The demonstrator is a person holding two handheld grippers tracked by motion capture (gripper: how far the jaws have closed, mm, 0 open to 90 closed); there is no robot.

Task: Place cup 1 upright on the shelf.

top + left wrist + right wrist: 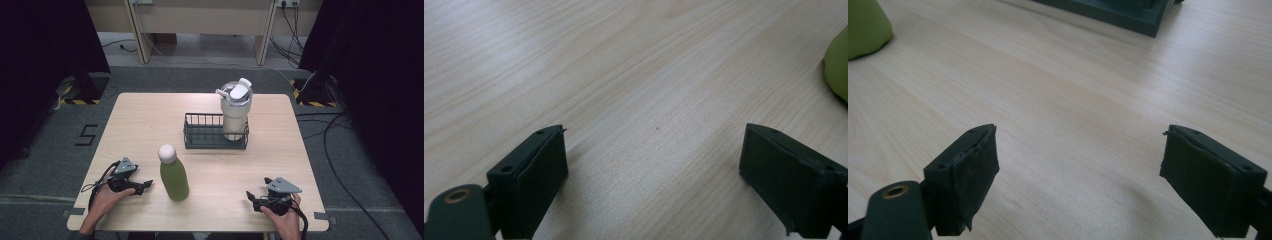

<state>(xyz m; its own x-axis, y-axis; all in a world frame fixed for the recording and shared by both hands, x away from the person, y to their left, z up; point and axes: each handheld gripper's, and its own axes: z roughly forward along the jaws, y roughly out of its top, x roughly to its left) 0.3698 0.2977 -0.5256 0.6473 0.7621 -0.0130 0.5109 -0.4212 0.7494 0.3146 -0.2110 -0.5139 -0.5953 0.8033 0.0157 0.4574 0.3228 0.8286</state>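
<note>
A green bottle (174,178) with a white round cap stands upright near the front middle of the wooden table (145,120). Its green side shows at the edge of the left gripper view (838,67) and the right gripper view (865,27). A white lidded tumbler (235,107) stands in the right end of a dark wire basket (202,134). My left gripper (144,186) rests at the front left, open, just left of the bottle. My right gripper (251,199) rests at the front right, open, with nothing between its jaws (1078,180).
The basket's dark base (1118,12) lies ahead of the right gripper. Black curtains flank the table, and cables (340,145) trail over the grey floor on the right. A number 5 is marked on the floor (86,135) at the left.
</note>
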